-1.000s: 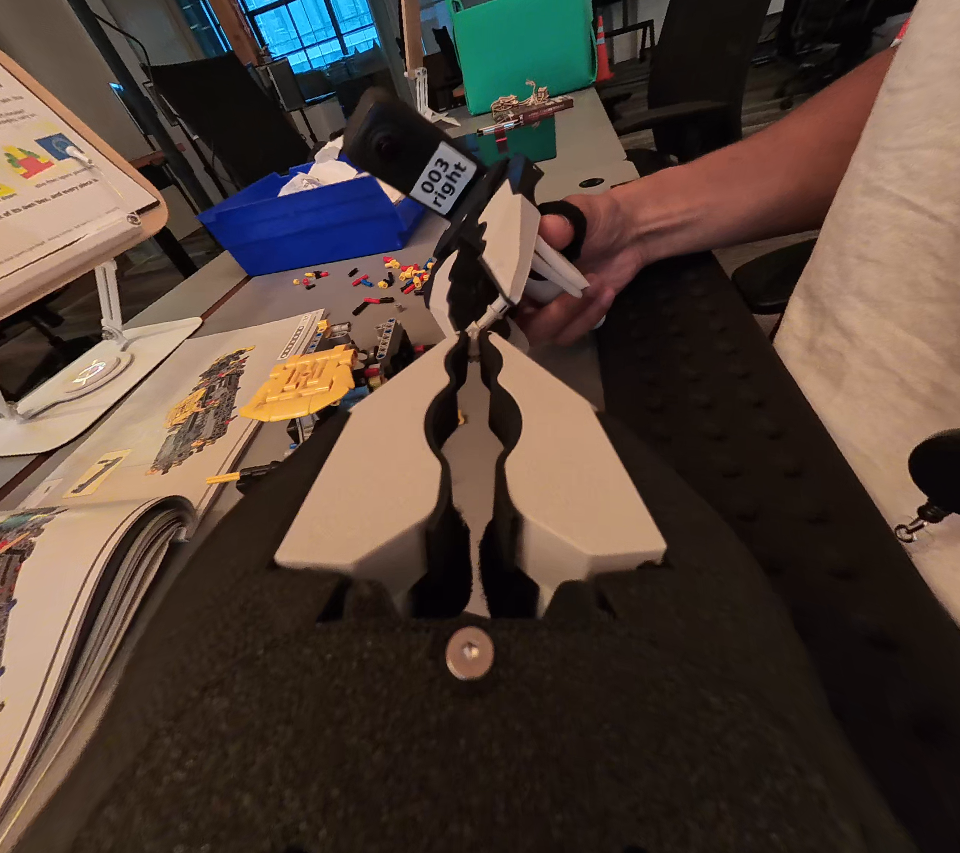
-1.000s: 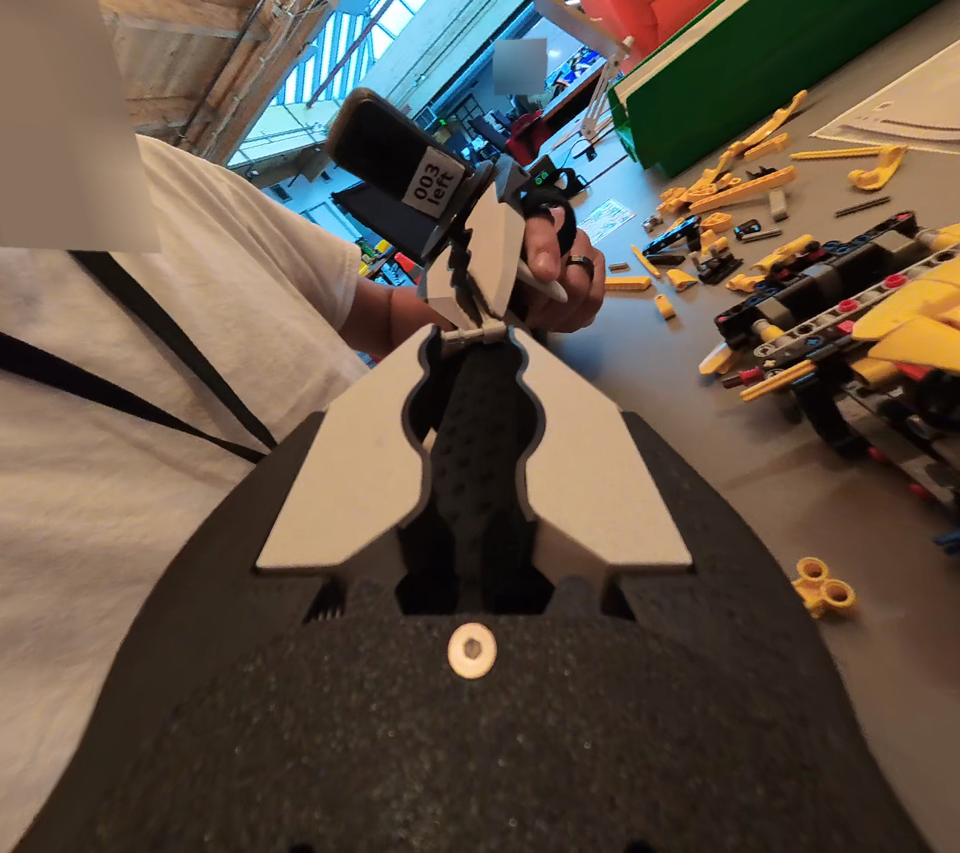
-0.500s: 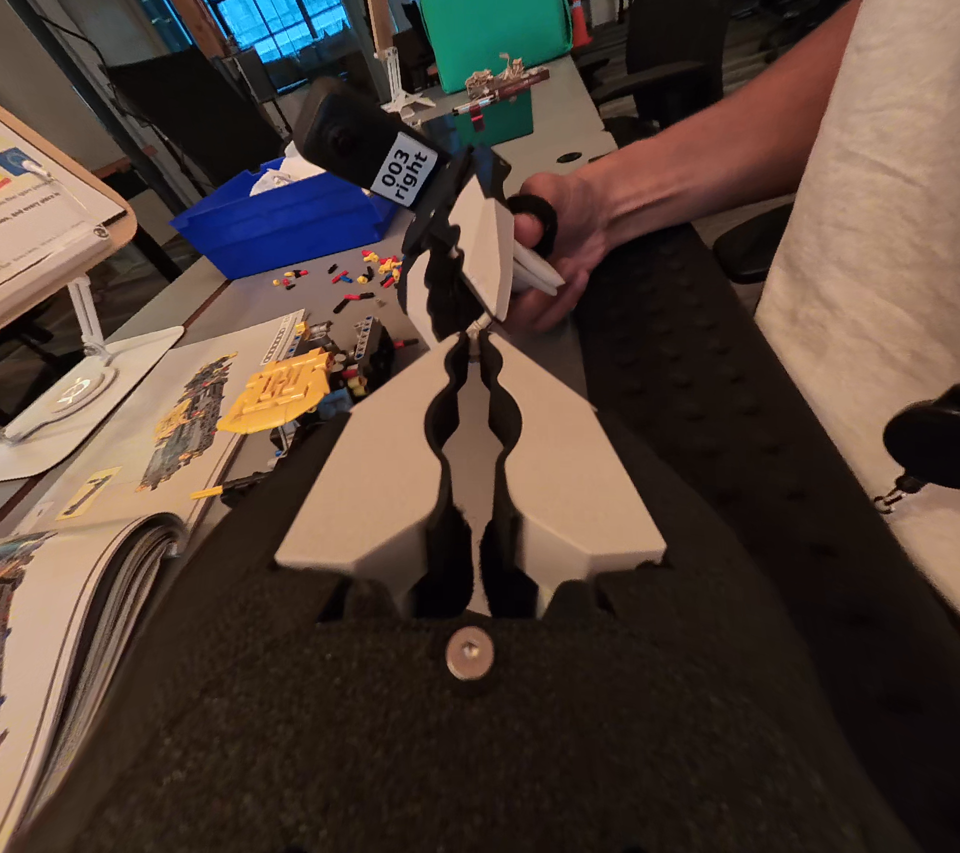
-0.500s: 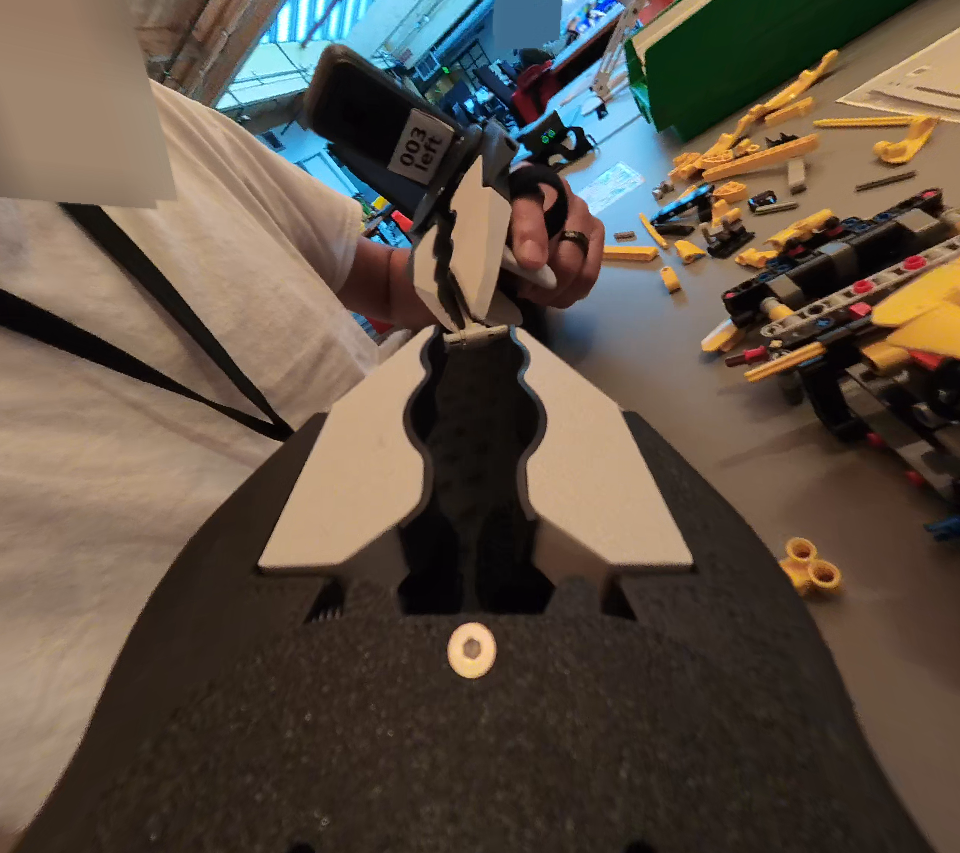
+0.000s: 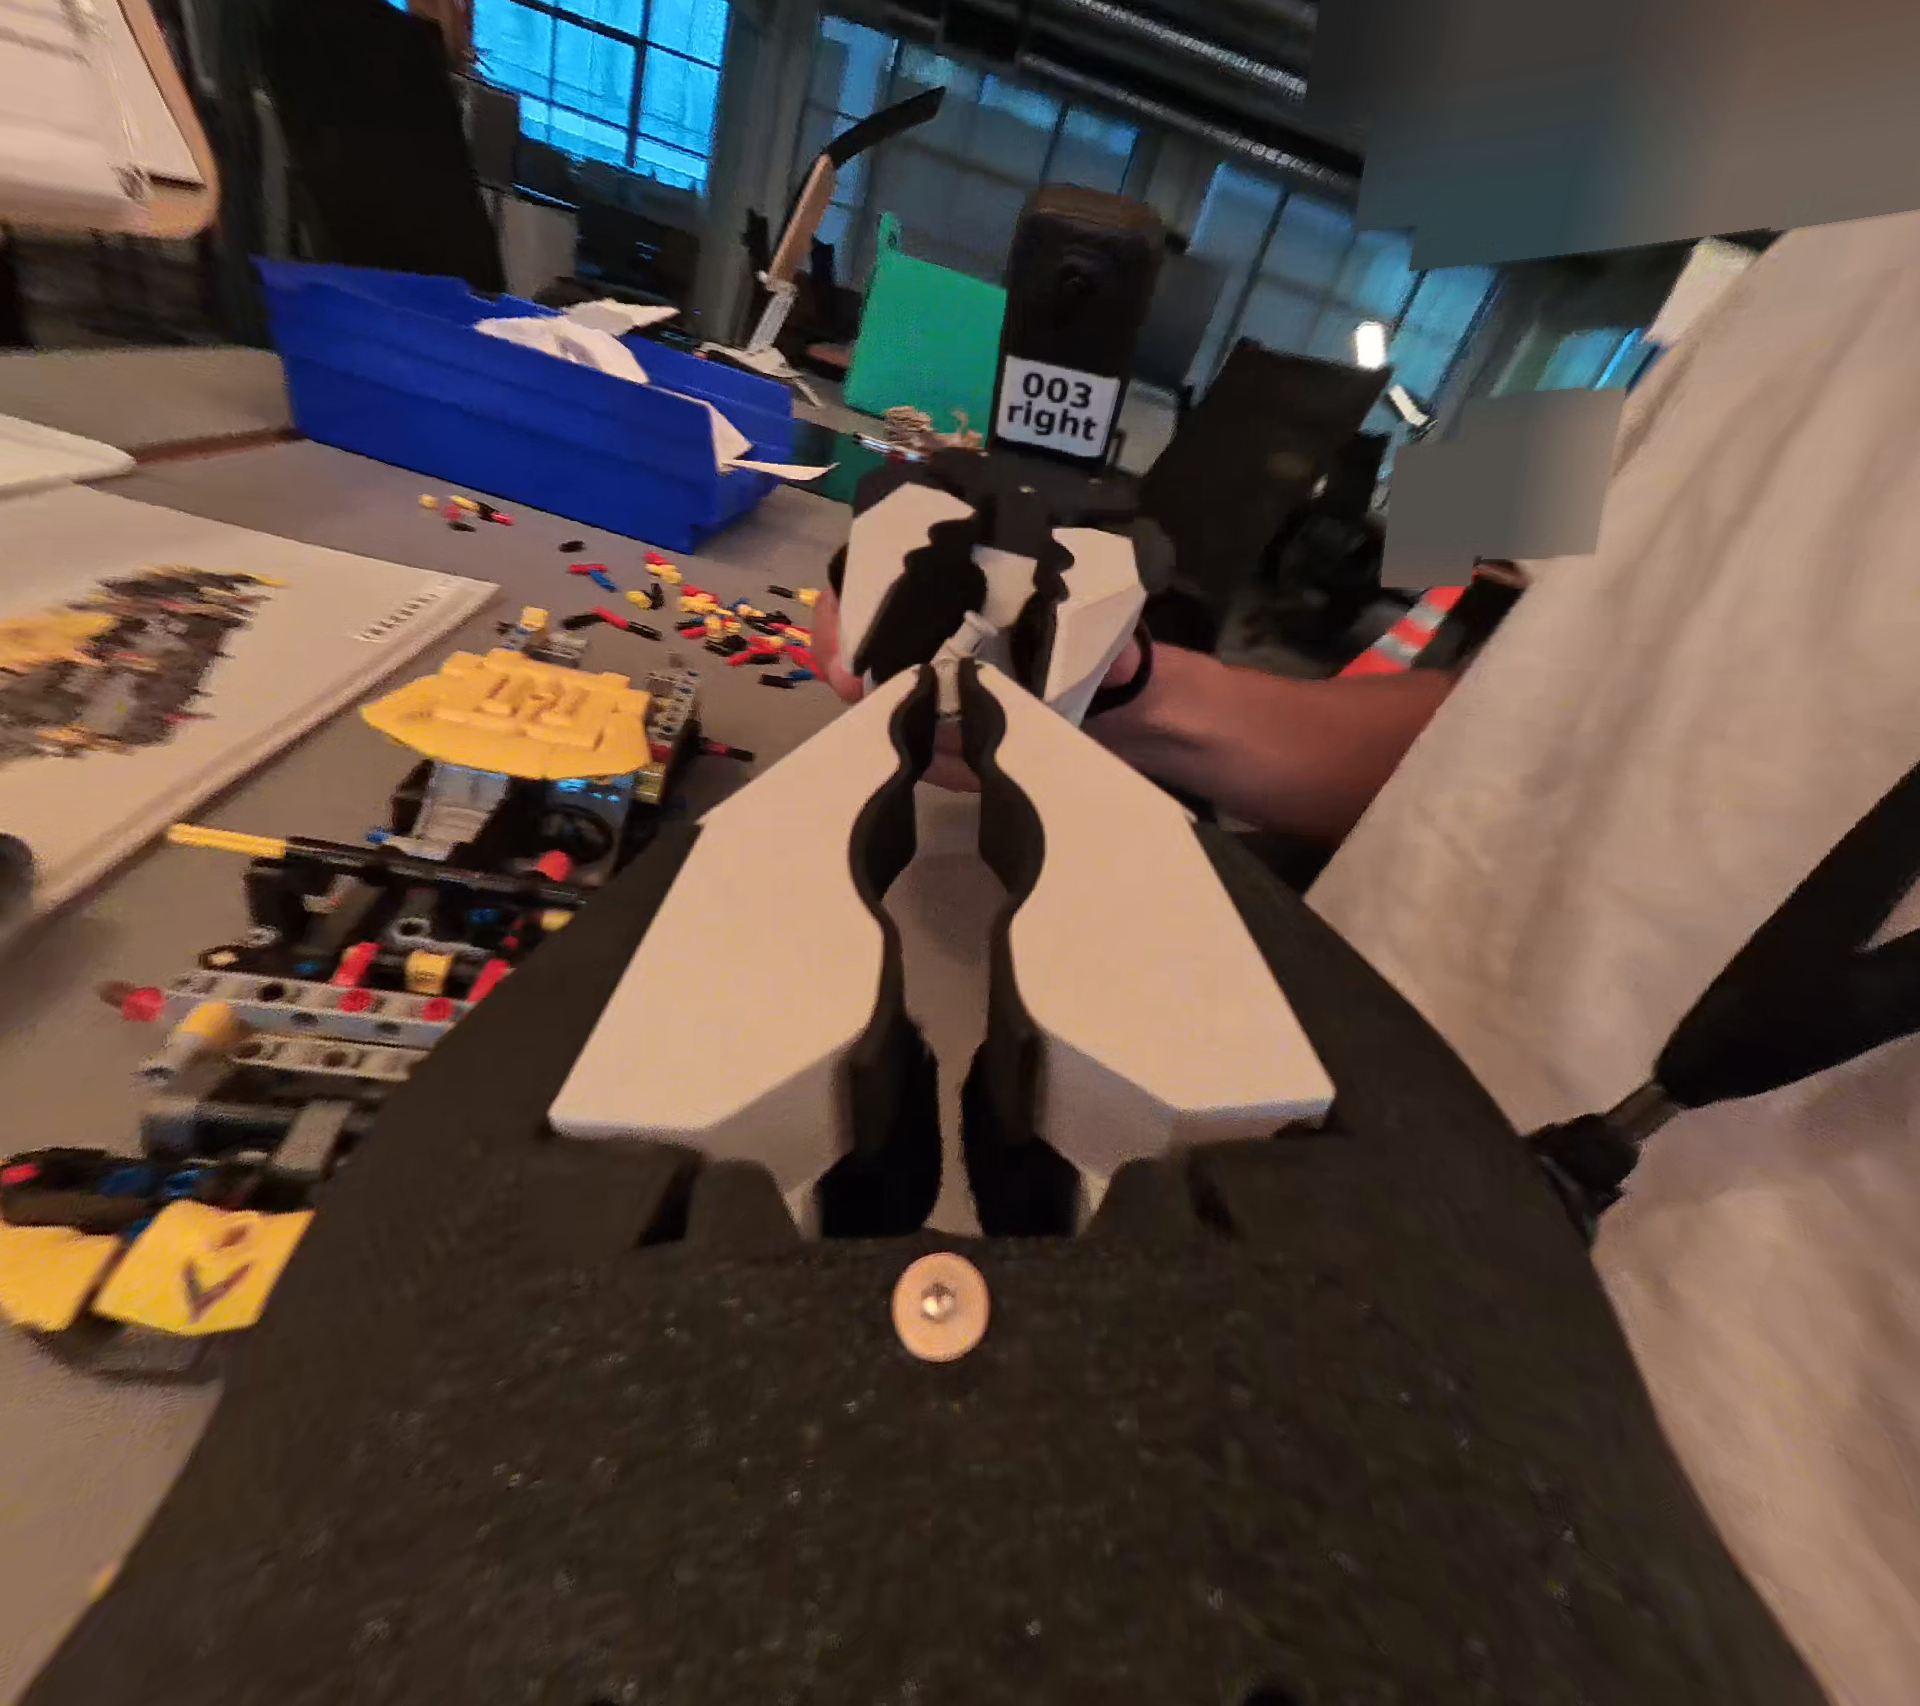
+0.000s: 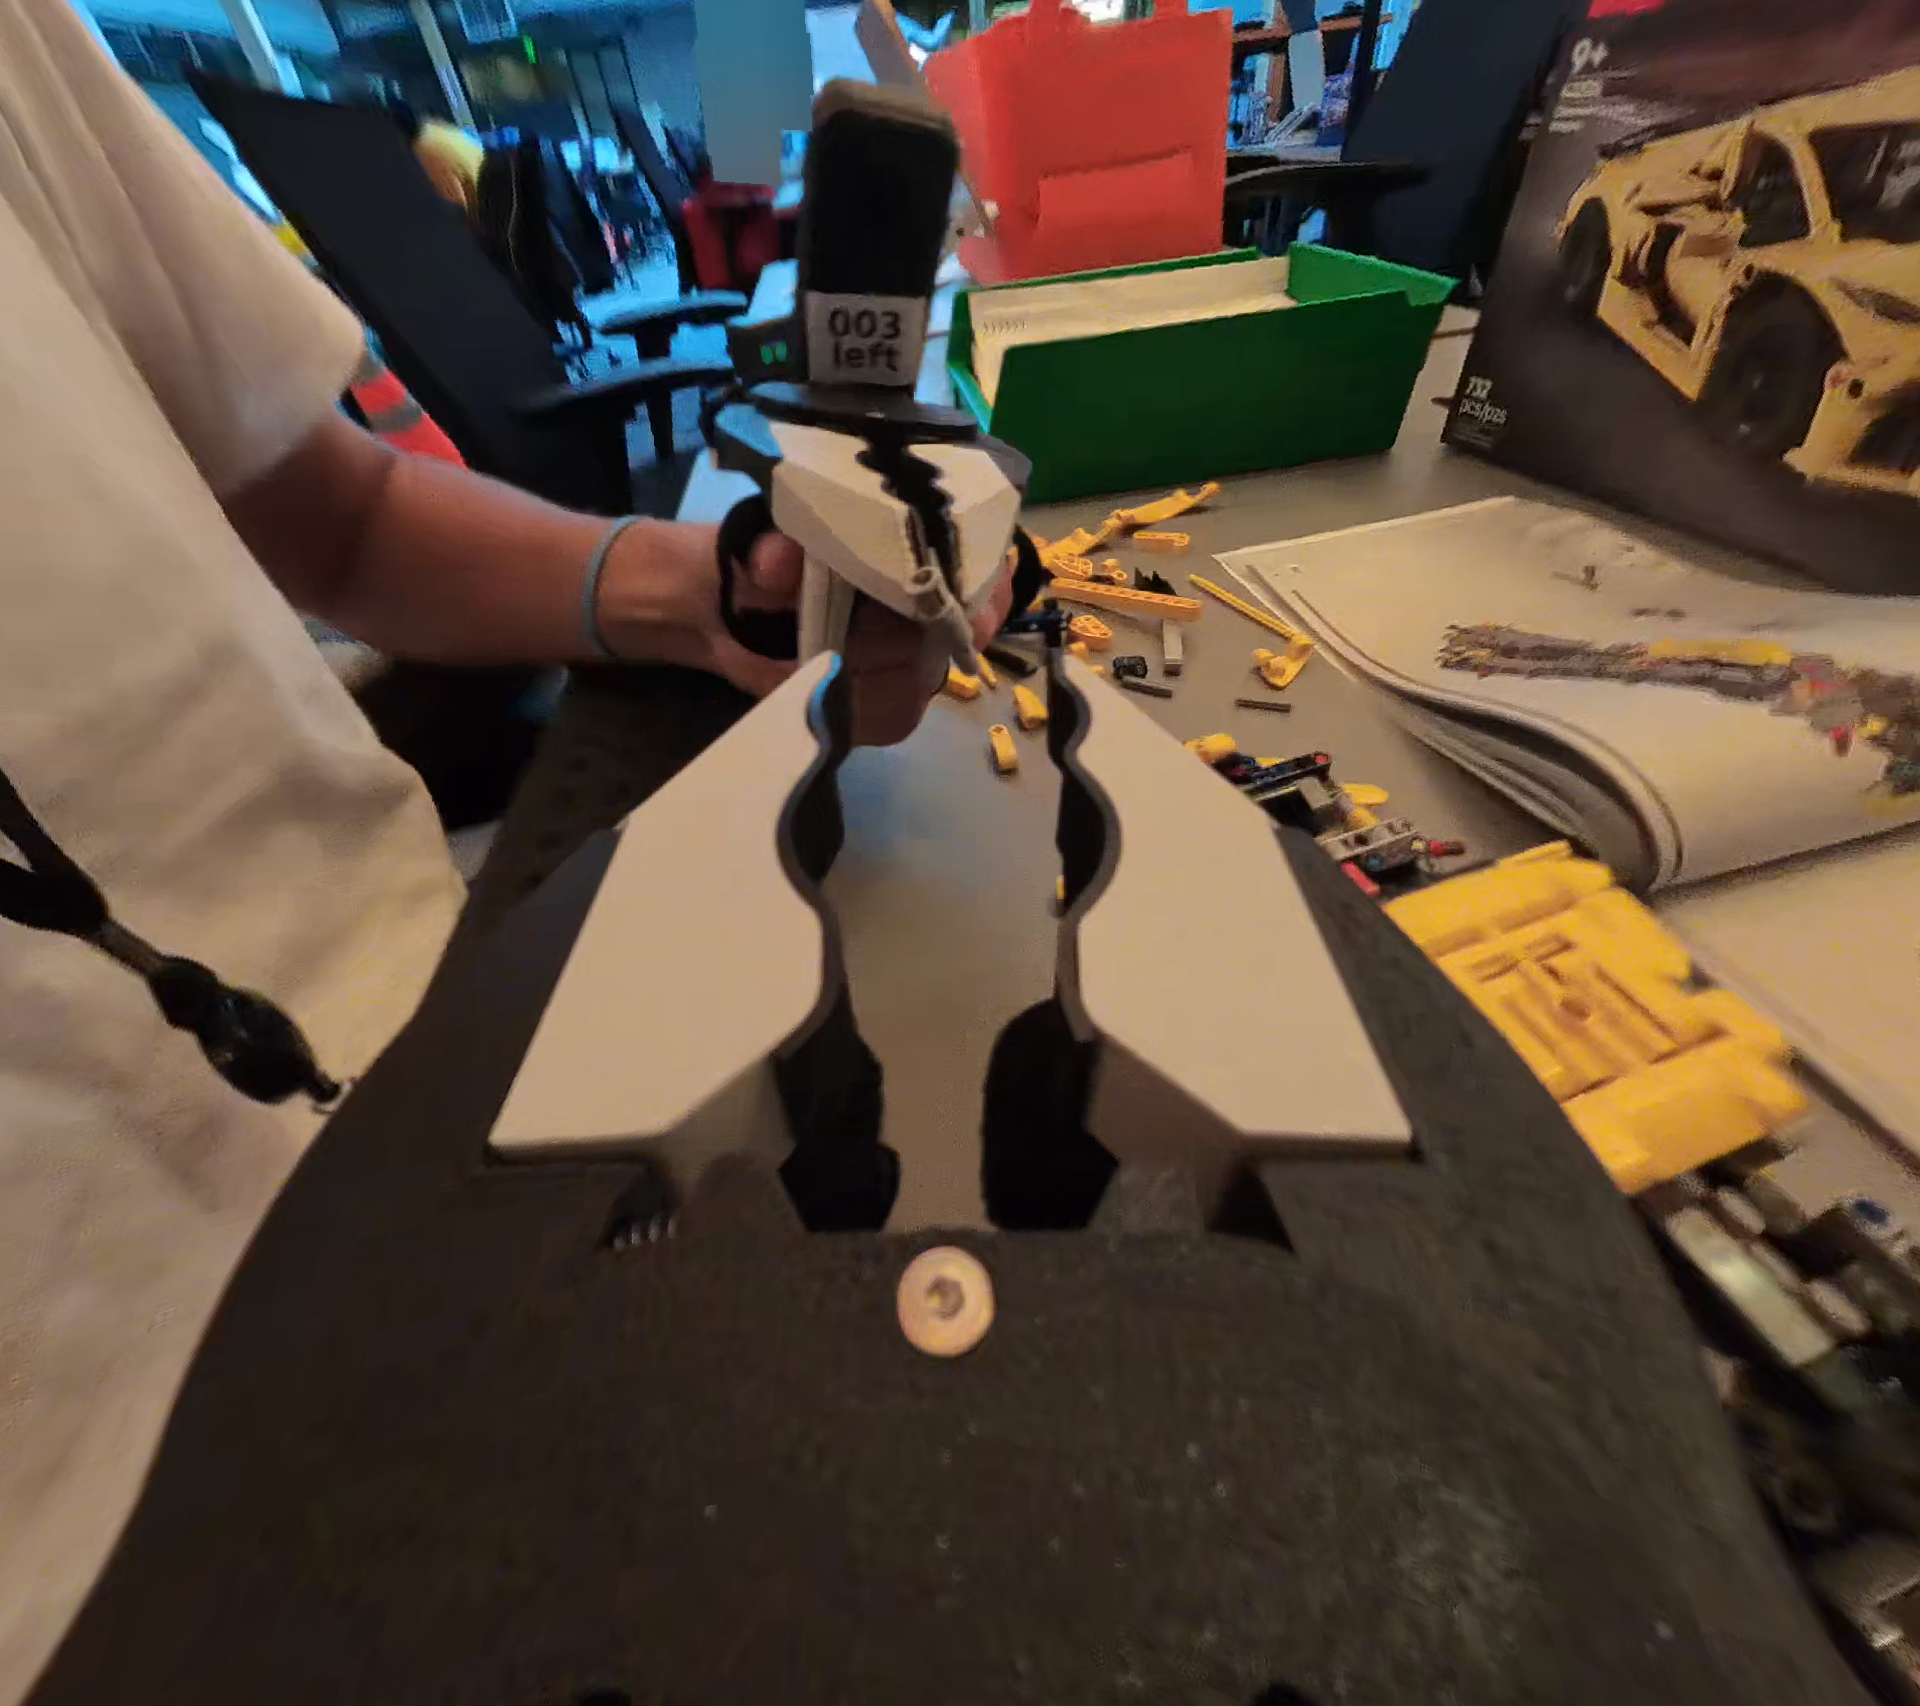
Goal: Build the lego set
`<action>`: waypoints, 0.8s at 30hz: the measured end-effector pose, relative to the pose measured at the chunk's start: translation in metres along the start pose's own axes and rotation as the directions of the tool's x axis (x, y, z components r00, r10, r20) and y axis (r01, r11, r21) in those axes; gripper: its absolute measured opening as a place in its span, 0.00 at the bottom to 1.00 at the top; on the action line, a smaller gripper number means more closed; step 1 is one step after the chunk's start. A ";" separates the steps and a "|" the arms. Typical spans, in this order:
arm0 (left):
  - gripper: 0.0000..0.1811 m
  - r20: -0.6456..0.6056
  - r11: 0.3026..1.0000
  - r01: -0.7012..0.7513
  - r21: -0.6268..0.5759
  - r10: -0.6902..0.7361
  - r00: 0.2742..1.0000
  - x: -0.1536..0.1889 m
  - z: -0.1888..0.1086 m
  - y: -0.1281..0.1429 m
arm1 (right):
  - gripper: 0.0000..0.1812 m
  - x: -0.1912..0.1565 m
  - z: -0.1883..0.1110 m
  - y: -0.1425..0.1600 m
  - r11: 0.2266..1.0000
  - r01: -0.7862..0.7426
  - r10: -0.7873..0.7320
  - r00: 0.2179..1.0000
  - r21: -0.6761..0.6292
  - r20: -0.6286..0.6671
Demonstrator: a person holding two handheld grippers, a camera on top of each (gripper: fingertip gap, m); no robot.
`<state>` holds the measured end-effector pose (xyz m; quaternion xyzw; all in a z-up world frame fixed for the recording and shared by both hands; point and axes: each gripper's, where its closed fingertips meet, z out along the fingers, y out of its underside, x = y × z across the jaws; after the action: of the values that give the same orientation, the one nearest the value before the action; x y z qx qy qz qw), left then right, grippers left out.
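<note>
Your left gripper (image 5: 948, 688) is raised at twelve o'clock in its own view, jaws nearly closed on a small pale grey piece at the tips. Your right gripper (image 6: 940, 669) faces it, jaws spread apart with nothing between them. Your left hand (image 6: 831, 617) wraps its handle; your right forearm (image 5: 1247, 747) reaches in from three o'clock.
</note>
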<state>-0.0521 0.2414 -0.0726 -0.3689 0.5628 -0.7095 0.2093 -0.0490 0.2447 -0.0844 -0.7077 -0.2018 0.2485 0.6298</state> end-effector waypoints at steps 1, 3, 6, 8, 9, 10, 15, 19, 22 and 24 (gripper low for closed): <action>0.02 -0.014 0.999 0.033 0.009 -0.033 0.999 0.000 0.000 -0.001 | 0.18 -0.002 0.001 -0.002 1.000 0.021 -0.021 1.000 -0.007 0.021; 0.02 -0.026 0.999 0.035 -0.001 -0.035 0.999 0.002 0.000 0.001 | 0.16 -0.008 0.002 -0.006 1.000 0.004 -0.004 0.996 0.002 0.088; 0.02 -0.045 0.999 0.033 -0.031 -0.034 0.998 0.007 0.004 0.007 | 0.06 -0.009 0.004 -0.003 1.000 -0.013 0.017 0.991 -0.025 0.134; 0.02 -0.046 0.999 0.010 -0.033 -0.011 0.999 0.009 0.005 0.007 | 0.04 -0.011 0.003 -0.004 0.998 -0.053 0.056 0.984 -0.019 0.171; 0.02 -0.031 0.999 -0.018 -0.043 0.016 0.999 0.008 0.005 0.009 | 0.04 -0.010 0.002 -0.002 0.991 -0.128 0.135 0.970 -0.047 0.201; 0.02 0.000 0.995 -0.074 -0.061 0.075 0.997 0.006 0.006 0.011 | 0.03 -0.007 0.002 0.000 0.968 -0.237 0.249 0.941 -0.081 0.230; 0.02 0.118 0.806 -0.531 -0.260 0.573 0.811 -0.001 0.008 0.028 | 0.03 -0.005 -0.001 0.014 0.650 -0.698 0.758 0.571 -0.300 0.315; 0.02 0.119 0.593 -0.711 -0.378 0.793 0.598 -0.001 0.012 0.039 | 0.03 -0.006 -0.005 0.024 0.431 -0.789 0.899 0.331 -0.438 0.287; 0.02 0.160 0.588 -0.703 -0.400 0.800 0.578 -0.007 0.011 0.032 | 0.05 0.001 -0.003 0.016 0.454 -0.794 0.887 0.358 -0.405 0.293; 0.02 0.212 0.627 -0.666 -0.405 0.772 0.599 -0.016 0.005 0.026 | 0.11 0.017 -0.007 -0.001 0.573 -0.760 0.815 0.489 -0.307 0.312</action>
<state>-0.0410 0.2425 -0.1013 -0.2585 0.7097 -0.3914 0.5257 -0.0312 0.2498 -0.0843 -0.6879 -0.0013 0.6414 0.3396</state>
